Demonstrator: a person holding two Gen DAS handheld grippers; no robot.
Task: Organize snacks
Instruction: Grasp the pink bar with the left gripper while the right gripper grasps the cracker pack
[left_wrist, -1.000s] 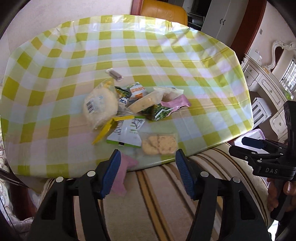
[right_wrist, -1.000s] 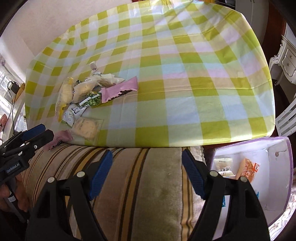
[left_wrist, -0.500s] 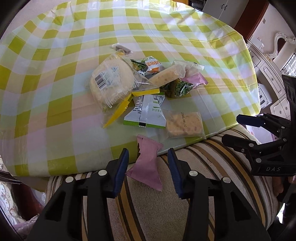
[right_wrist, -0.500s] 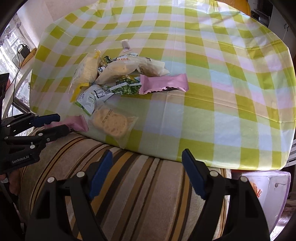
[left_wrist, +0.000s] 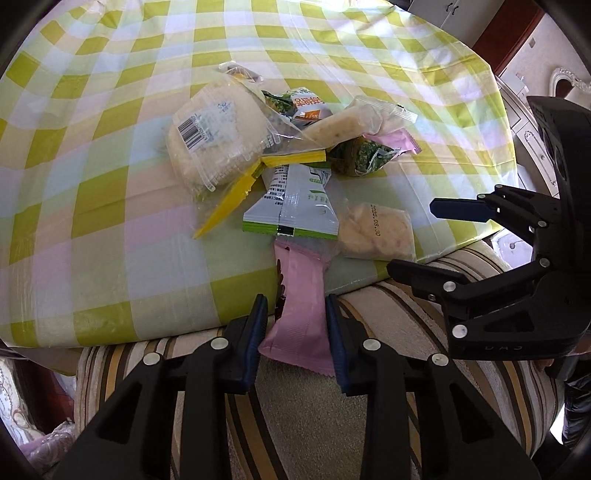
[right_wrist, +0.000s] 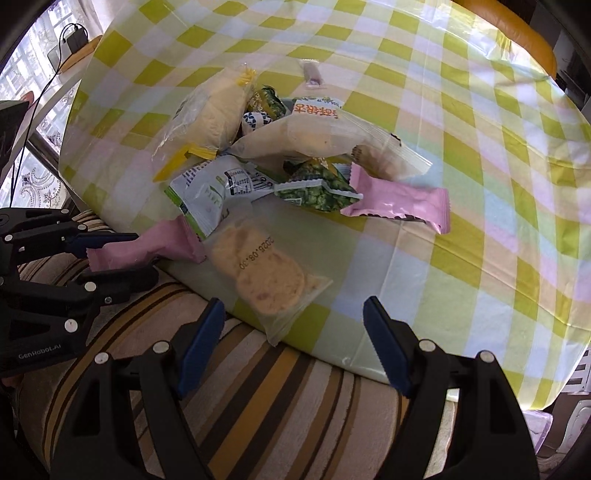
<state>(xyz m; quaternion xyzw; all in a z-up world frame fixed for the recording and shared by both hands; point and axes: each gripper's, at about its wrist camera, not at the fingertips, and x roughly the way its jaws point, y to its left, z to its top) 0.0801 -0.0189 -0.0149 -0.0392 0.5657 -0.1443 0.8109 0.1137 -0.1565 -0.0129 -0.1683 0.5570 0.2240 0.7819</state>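
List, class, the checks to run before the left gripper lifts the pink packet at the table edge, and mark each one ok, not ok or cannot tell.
1. Pink packet sits between the left gripper fingers: ok.
2. Pads pressing on the packet: not ok; the jaws are closing, with gaps visible on both sides.
3. Packet free of neighbours: cannot tell; its far end lies by the white and green packet.
4. Right gripper out of the way: ok; open, holding nothing, above the cracker bag.
5. Packet well supported: not ok; it hangs over the table edge.
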